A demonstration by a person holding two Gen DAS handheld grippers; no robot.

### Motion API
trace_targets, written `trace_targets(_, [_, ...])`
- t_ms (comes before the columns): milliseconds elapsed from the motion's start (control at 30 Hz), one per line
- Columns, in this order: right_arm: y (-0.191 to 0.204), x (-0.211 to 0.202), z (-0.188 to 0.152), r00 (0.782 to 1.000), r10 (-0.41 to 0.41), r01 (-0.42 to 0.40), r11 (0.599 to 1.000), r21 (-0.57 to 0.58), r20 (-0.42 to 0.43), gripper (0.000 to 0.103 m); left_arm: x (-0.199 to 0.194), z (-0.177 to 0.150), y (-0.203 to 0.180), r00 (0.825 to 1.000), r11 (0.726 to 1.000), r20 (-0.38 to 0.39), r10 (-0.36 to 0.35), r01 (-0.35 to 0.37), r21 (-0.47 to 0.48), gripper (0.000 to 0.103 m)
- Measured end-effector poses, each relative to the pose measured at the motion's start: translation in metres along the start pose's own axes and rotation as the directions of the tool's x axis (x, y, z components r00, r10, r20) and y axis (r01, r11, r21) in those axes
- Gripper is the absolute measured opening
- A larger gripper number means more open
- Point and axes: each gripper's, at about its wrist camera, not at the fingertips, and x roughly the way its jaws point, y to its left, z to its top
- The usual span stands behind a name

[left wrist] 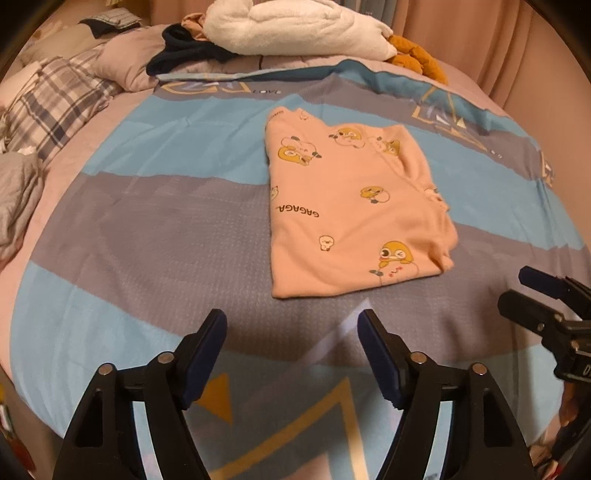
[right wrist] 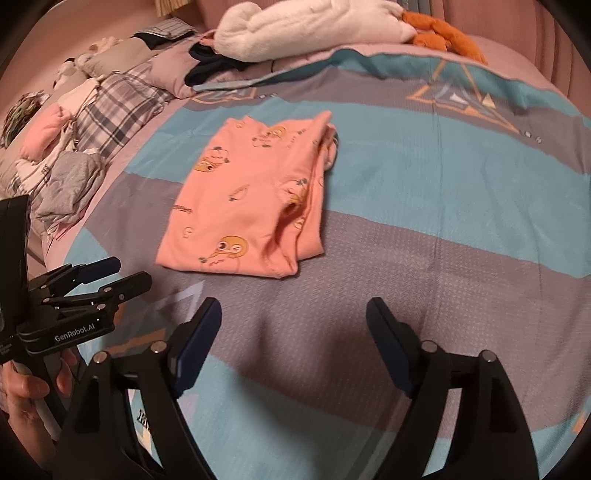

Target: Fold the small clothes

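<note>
A small pink garment [left wrist: 354, 206] with yellow cartoon ducks lies folded into a rectangle on the blue and grey bedspread [left wrist: 147, 229]. It also shows in the right wrist view [right wrist: 251, 199], with layered edges along its right side. My left gripper [left wrist: 291, 321] is open and empty, held above the bedspread just short of the garment's near edge. My right gripper [right wrist: 293, 310] is open and empty, short of the garment and to its right. Each gripper shows at the edge of the other's view, the right [left wrist: 532, 291] and the left [right wrist: 122, 275].
A pile of plaid and grey clothes [left wrist: 40, 122] lies at the left edge of the bed. A white fluffy blanket [left wrist: 295, 26], a dark garment [left wrist: 184, 51] and an orange plush toy [left wrist: 417, 55] lie at the far end. Pink curtains [left wrist: 498, 40] hang behind.
</note>
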Motion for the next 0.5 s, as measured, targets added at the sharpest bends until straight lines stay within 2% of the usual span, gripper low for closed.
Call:
trace_targets(67, [0.004, -0.007, -0.001, 1.0, -0.002, 0.002, 1.0, -0.013, 0.016, 0.093, -0.006, -0.001, -0.001, 1.0, 1.0, 0.006, 0.0, 0.0, -0.005, 0.077])
trace_targets(167, [0.007, -0.017, -0.003, 0.999, 0.004, -0.004, 1.0, -0.017, 0.042, 0.096, -0.015, -0.003, -0.002, 1.0, 1.0, 0.024, 0.0, 0.0, -0.008, 0.089])
trace_targets(267, [0.011, -0.025, -0.005, 0.998, 0.01, -0.009, 1.0, -0.016, 0.062, 0.103, -0.022, -0.004, -0.004, 0.999, 1.0, 0.038, 0.0, 0.0, -0.008, 0.093])
trace_targets(500, [0.022, -0.043, -0.01, 0.994, -0.001, 0.006, 0.999, -0.048, 0.106, 0.103, -0.04, -0.007, -0.007, 0.997, 1.0, 0.08, 0.002, 0.0, -0.022, 0.101])
